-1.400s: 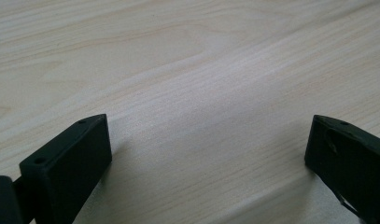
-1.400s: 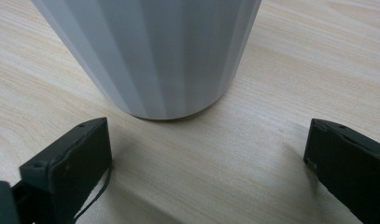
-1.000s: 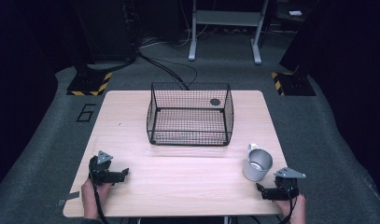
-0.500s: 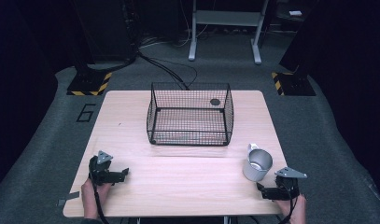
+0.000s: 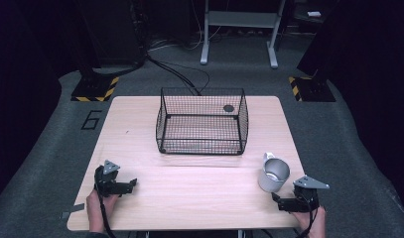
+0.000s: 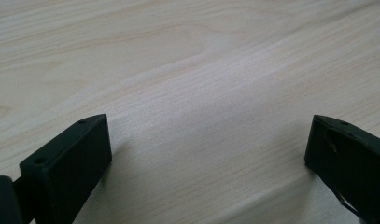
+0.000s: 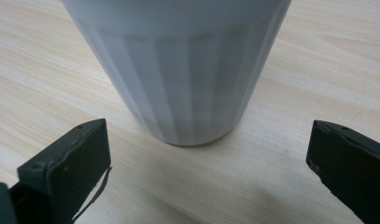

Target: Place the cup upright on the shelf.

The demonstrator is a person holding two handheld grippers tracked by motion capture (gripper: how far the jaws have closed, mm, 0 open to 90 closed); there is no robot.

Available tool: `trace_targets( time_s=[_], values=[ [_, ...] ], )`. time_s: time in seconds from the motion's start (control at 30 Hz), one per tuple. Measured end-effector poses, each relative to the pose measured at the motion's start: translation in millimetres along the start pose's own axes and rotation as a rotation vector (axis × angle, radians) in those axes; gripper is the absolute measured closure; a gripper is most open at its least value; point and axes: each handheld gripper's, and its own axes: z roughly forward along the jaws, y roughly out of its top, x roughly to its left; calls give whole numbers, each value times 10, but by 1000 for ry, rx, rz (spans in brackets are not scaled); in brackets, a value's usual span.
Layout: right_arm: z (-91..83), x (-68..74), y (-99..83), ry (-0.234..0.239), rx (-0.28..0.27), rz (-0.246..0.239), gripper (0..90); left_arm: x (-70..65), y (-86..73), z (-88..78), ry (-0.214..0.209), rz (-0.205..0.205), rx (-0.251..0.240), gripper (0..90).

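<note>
A grey-white mug (image 5: pixel 274 174) stands upright on the wooden table (image 5: pixel 199 193) near its front right corner, its handle turned away from me. My right gripper (image 5: pixel 278 201) lies just in front of it, open, and in the right gripper view the mug's ribbed wall (image 7: pixel 178 74) rises close ahead between the spread jaws, apart from both. At the front left my left gripper (image 5: pixel 131 184) rests open over bare wood (image 6: pixel 201 116), nothing between its fingers. A black wire basket (image 5: pixel 202 127) stands at the table's middle back.
A small dark round thing (image 5: pixel 229 108) shows at the basket's far right corner. Beyond the table lie grey floor, cables (image 5: pixel 179 69), a white stand (image 5: pixel 239 29) and yellow-black striped bases (image 5: pixel 95 89).
</note>
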Motion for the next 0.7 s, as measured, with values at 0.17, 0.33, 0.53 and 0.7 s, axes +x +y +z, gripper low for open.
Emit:
trace_targets(
  time_s=[0.17, 0.33, 0.53, 0.7],
  values=[
    [-93, 23, 94, 6, -34, 3, 0, -1, 0, -1, -2, -2, 2, 5],
    [-174, 66, 205, 17, -53, -13, 0, -1, 0, -1, -2, -2, 3, 5],
    [-214, 77, 320, 12, -75, -23, 0, -1, 0, -1, -2, -2, 2, 5],
    [-210, 88, 417, 15, -85, -27, 0, -1, 0, -1, -2, -2, 3, 5]
  ],
)
